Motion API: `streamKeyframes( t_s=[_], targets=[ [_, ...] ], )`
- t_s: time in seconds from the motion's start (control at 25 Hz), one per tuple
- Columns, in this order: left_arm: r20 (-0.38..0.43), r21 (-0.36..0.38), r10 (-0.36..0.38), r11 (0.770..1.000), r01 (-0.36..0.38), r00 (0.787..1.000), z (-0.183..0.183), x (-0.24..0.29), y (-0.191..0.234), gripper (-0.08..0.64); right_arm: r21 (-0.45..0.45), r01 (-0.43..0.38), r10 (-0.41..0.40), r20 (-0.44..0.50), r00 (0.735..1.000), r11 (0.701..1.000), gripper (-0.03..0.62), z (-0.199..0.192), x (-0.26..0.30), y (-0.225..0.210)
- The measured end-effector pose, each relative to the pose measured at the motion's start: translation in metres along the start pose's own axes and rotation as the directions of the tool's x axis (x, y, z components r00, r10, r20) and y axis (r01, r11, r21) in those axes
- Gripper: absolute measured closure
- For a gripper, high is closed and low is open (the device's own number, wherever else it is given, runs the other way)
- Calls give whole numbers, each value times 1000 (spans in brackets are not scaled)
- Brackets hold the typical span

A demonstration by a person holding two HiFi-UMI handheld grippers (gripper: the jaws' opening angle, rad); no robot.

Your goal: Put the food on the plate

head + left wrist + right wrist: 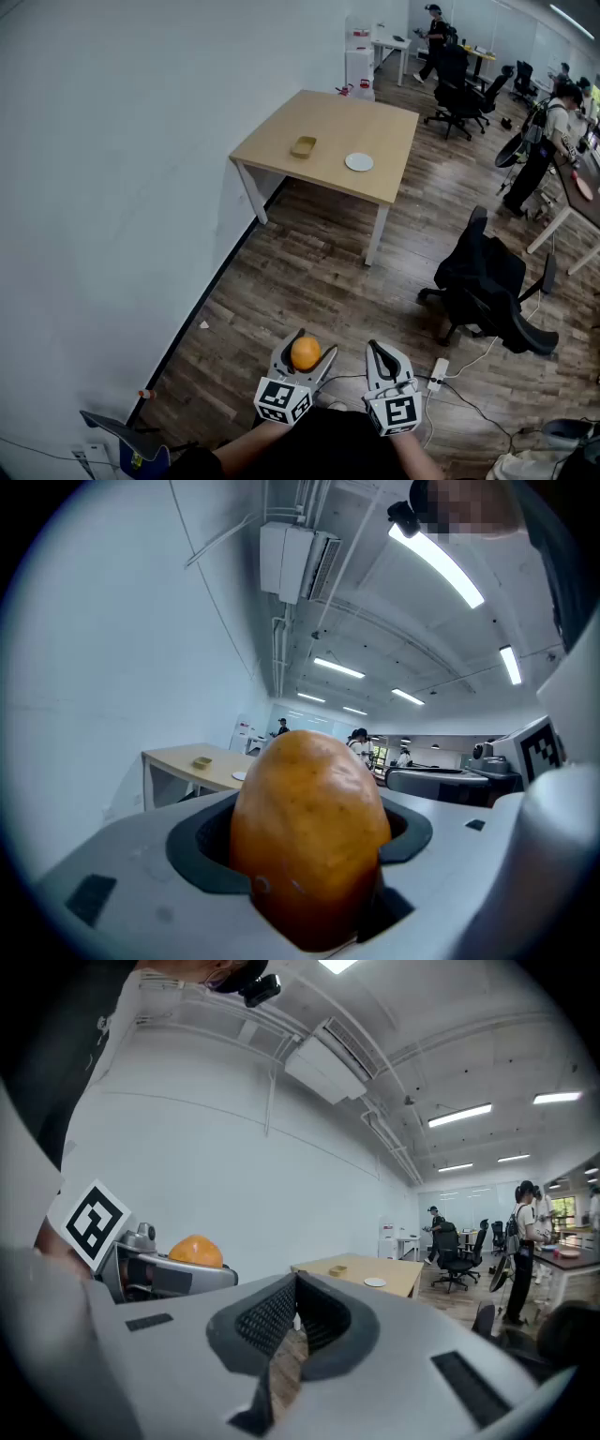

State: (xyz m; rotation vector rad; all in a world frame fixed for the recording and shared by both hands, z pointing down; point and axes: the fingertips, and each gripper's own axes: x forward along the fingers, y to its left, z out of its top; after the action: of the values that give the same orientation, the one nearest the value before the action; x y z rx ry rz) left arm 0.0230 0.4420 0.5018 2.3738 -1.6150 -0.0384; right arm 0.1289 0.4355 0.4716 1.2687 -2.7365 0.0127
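Food [309, 836]: orange, egg-shaped piece, pinched between the jaws of your left gripper [314, 345]. It is near you, over the floor and well apart from the desk [328, 117].
Right gripper [379, 352]: jaws pressed together, nothing in them.
Plate [359, 162]: white, on the far desk, right of a small yellow tray [303, 146].
Handling: hold your pinch firm and the gripper level while you carry. Lower onto the plate's middle before releasing, since a rounded piece may roll.
Orientation: long axis stands upright through the jaws, rounded end up, lower end sunk between the pads.
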Motion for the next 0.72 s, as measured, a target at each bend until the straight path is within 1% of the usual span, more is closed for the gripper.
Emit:
streamKeyframes(
  t_s=[0.2, 0.32, 0.4, 0.52, 0.6, 0.72],
  targets=[
    [1, 7, -3, 1000, 3, 1000, 1, 21, -7, 235, -37, 1, -2, -12, 1000, 999, 532, -5, 4, -19],
    [-7, 7, -13, 1000, 13, 1000, 0, 36, -1, 236, -25, 17, -18, -17, 1000, 1000, 532, -8, 16, -30],
    [-18, -2, -21, 1000, 21, 1000, -2, 48, 9, 235, -23, 36, -37, -38, 999, 999, 532, -14, 27, -39],
    [-50, -34, -23, 999, 22, 998, -6, 73, 30, 235, -10, 70, -71, -90, 993, 997, 532, -21, 47, -56],
    [-75, -31, -20, 999, 18, 997, -8, 96, 48, 235, -3, 99, -99, -111, 989, 995, 532, -24, 65, -71],
    [-88, -18, -53, 999, 52, 995, -5, 136, 70, 235, 3, 139, -137, -139, 981, 990, 532, -29, 96, -94]
  ],
)
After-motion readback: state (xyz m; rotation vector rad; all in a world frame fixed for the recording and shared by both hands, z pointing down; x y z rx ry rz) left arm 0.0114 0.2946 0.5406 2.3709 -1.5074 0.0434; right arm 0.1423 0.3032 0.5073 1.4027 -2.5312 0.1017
